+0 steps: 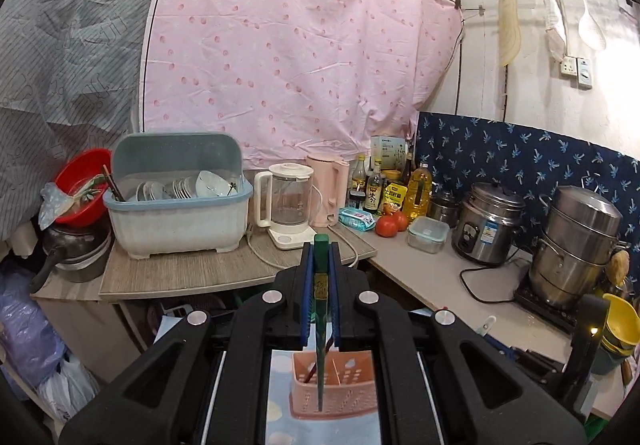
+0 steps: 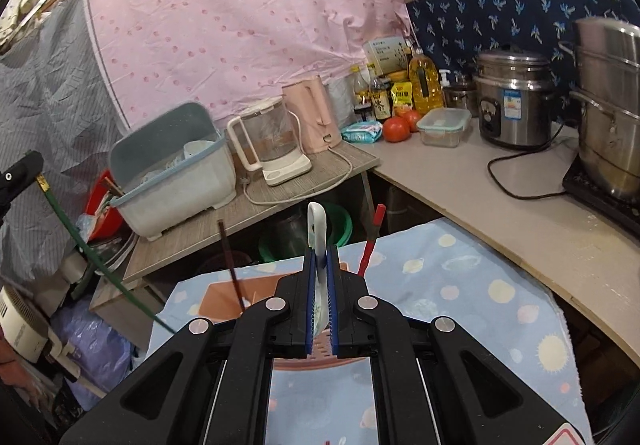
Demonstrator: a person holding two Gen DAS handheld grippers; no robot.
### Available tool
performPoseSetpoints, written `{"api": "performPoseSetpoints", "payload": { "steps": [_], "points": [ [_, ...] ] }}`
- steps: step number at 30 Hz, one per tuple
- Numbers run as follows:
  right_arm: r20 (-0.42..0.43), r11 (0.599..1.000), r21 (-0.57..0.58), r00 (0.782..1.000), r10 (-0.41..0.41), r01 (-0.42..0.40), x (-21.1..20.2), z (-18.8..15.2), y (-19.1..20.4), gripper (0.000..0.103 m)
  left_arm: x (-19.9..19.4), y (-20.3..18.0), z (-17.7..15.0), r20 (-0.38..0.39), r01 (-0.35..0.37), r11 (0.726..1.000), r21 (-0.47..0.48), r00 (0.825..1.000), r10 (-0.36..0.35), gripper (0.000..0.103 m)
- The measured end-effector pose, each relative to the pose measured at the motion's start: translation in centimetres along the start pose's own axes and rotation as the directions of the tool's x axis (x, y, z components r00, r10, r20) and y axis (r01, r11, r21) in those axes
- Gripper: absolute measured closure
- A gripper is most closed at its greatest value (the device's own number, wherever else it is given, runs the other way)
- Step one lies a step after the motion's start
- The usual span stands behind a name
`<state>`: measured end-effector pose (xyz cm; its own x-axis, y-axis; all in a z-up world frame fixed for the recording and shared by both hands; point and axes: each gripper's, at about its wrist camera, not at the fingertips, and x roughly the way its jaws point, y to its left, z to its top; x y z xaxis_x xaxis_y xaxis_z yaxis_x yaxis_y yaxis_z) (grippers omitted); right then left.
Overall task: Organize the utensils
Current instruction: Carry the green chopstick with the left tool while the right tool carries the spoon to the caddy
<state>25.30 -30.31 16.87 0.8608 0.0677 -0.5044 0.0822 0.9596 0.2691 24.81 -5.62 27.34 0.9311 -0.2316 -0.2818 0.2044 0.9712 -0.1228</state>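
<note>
My left gripper [image 1: 321, 257] is shut on a dark green chopstick [image 1: 321, 325] that hangs point down over a pink perforated utensil basket [image 1: 334, 389] on the blue patterned cloth. A reddish stick stands in the basket's left compartment. My right gripper [image 2: 321, 257] is shut on a white ceramic spoon [image 2: 318, 229], handle up, just above the same pink basket [image 2: 228, 297]. A dark brown chopstick [image 2: 230, 265] and a red chopstick [image 2: 372, 241] stand up from the basket. The left gripper and its green chopstick [image 2: 92, 257] show at the left edge of the right wrist view.
A grey-blue dish rack [image 1: 176, 197] with bowls, a glass kettle [image 1: 286, 205] and a pink kettle [image 1: 328, 189] stand on the wooden counter. Bottles, tomatoes [image 1: 390, 223], a food box, a rice cooker [image 1: 488, 229] and a steel steamer [image 1: 576, 241] line the right counter.
</note>
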Motion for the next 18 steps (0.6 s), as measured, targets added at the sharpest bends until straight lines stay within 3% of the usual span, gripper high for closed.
{"api": "performPoseSetpoints", "payload": {
  "steps": [11, 18],
  "points": [
    [-0.085, 1.0, -0.002, 0.996, -0.018, 0.018, 6.6, -1.3, -0.3, 0.097, 5.7, 0.4, 0.0, -0.021, -0.008, 1.0, -0.017, 1.0, 0.008, 0.096],
    [-0.043, 1.0, 0.013, 0.999, -0.013, 0.014, 6.2, -0.6, -0.6, 0.097, 4.6, 0.6, 1.3, 0.019, 0.019, 1.0, -0.025, 1.0, -0.019, 0.096]
  ]
}}
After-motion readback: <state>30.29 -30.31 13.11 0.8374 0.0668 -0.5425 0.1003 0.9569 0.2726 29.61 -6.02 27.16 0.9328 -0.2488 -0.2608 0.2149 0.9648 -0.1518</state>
